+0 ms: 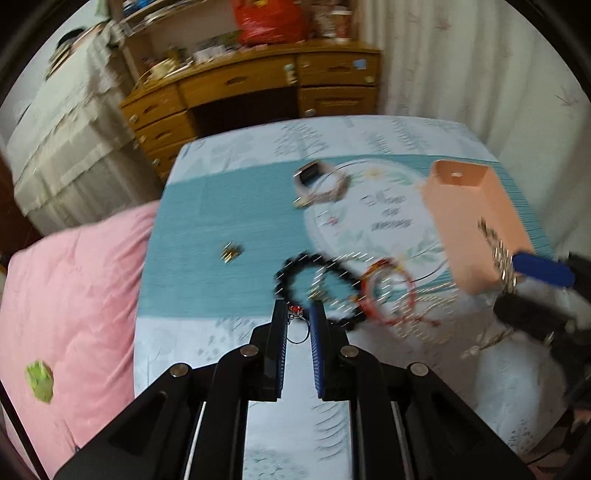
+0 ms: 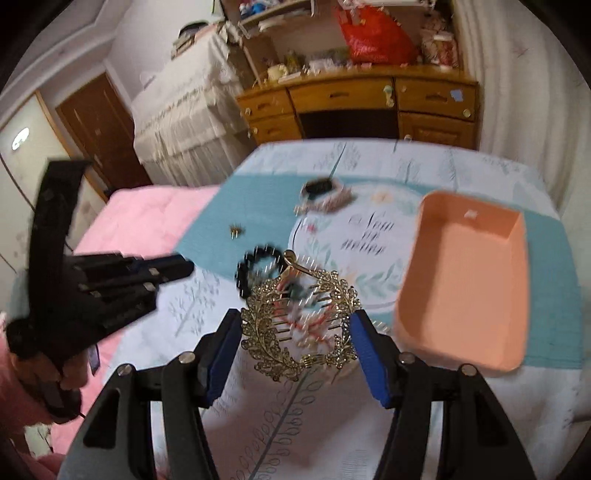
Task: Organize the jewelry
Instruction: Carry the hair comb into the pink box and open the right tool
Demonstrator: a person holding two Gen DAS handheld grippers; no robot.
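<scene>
- Bedroom backdrop: one wooden desk (image 2: 354, 107) with drawers beyond the far edge of the bed, one red plastic bag (image 2: 373, 33) on its shelf, pleated pale curtains to the right, one brown door (image 2: 99, 129) at far left.
- Carrying everything: one bed cover (image 2: 258, 406) printed white and teal, with a round leaf wreath around cursive writing, too blurred to read with certainty; one pink quilt (image 1: 70, 295) along its left edge.
- One peach plastic tray (image 2: 465, 280) near the right edge of the cover, nothing visible inside it.
- One gold leaf-shaped hair comb (image 2: 295, 325) studded with stones, clamped by its two sides between the blue pads of the right gripper (image 2: 295, 332), raised above the cover just left of the tray; seen from the left wrist camera at the tray's near corner.
- One small ring with a red charm (image 1: 297, 325) between the fingers of the left gripper (image 1: 299, 325), jaws drawn close around it near the cover's near-middle; blur leaves it unclear whether the pads actually touch it, so grip cannot be told.
- One black beaded bracelet (image 1: 314, 284) just beyond the left fingertips, overlapping one red cord bangle (image 1: 388, 295) and some thin sparkling chains, count unclear from blur.
- One small gold piece (image 1: 231, 253) alone on the teal band, toward the left edge.
- One watch-like item with a pale strap (image 1: 317, 181) toward the far edge, details blurred.
</scene>
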